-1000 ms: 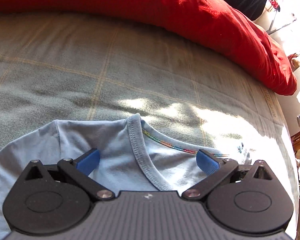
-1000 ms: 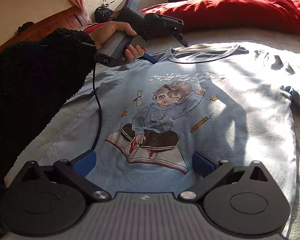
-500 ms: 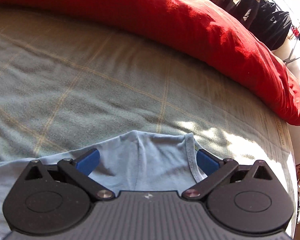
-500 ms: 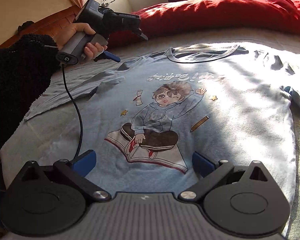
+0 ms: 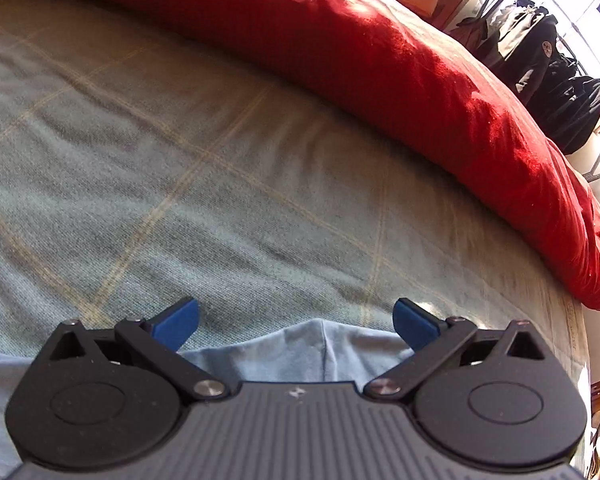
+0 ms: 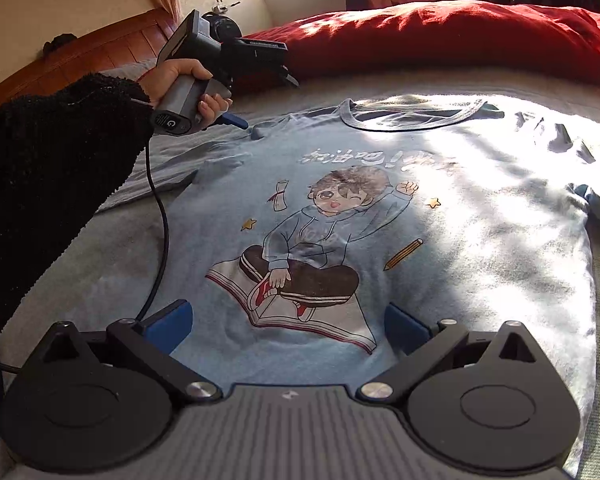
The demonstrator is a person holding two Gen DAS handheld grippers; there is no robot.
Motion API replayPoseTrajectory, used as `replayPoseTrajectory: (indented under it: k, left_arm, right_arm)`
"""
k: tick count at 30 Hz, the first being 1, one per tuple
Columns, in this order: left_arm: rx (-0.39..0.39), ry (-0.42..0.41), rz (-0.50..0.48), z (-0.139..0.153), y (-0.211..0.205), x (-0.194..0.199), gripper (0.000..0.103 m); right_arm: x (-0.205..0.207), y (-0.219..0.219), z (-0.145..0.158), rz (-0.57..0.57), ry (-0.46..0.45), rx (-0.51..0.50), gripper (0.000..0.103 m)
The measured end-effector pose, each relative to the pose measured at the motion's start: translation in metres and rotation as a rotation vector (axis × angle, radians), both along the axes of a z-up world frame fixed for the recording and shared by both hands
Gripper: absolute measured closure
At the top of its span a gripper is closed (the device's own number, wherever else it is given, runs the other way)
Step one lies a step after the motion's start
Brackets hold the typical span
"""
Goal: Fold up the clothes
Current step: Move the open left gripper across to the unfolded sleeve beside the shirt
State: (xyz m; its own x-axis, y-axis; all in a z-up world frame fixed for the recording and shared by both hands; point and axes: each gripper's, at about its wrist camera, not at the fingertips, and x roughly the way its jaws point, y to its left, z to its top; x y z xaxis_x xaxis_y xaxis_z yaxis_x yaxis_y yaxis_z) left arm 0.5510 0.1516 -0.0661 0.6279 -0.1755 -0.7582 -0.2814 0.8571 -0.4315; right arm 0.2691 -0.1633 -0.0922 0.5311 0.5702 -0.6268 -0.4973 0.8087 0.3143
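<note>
Light-blue T-shirt (image 6: 380, 216) lies flat, print up, on the bed (image 5: 220, 184); left gripper (image 5: 296, 322) and right gripper (image 6: 286, 326) gape, holding nothing; risk: shallow shoulder pinch slips, skewing the fold.

T-shirt (image 6: 480, 216): soft light-blue knit cloth, matt, lightly creased; ribbed collar; smooth flat printed cartoon on the chest.
Bed cover (image 5: 220, 184): coarse woven grey-green cloth with thin yellowish check lines, matt, rough-looking.
Red pillow (image 5: 400, 64): red cloth, matt, softly wrinkled.
Left hand-held gripper (image 5: 296, 322): matt black plastic body with fine ribbing, shiny metal pivot screws, smooth blue plastic fingertips (image 5: 178, 322).
Right hand-held gripper (image 6: 286, 326): the same matt black ribbed plastic, metal screws, blue tips.
Sleeve (image 6: 56, 152): black fuzzy fleece, rough pile.
Headboard (image 6: 100, 54): reddish-brown wood, smooth with a slight sheen.
Cable (image 6: 162, 236): black, smooth.
</note>
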Motion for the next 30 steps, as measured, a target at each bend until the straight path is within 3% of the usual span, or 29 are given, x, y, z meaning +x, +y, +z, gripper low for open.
replayPoseTrajectory:
  k: [6, 9, 13, 18, 24, 30]
  left_arm:
    - [-0.086, 0.012, -0.076, -0.001, -0.009, -0.014, 0.001]
    - [-0.054, 0.040, -0.092, -0.013, -0.015, -0.006, 0.001]
    - [-0.091, 0.010, -0.050, -0.025, -0.006, 0.008, 0.001]
    - [-0.059, 0.028, 0.013, -0.014, 0.002, 0.018, 0.001]
    - [0.020, 0.055, -0.025, 0.022, 0.013, -0.016, 0.001]
    - [0.018, 0.134, -0.009, -0.006, 0.034, -0.025, 0.001]
  right_arm:
    - [-0.001, 0.003, 0.000, 0.001, -0.008, -0.018, 0.000]
    - [-0.001, 0.004, 0.000, 0.003, -0.012, -0.022, 0.000]
    - [0.000, 0.002, -0.002, 0.004, -0.016, -0.008, 0.000]
    - [-0.002, 0.003, 0.000, 0.006, -0.017, -0.018, 0.000]
    - [-0.002, -0.001, 0.005, -0.011, 0.011, -0.006, 0.000]
    - [-0.004, 0.002, 0.005, -0.013, 0.004, -0.030, 0.000]
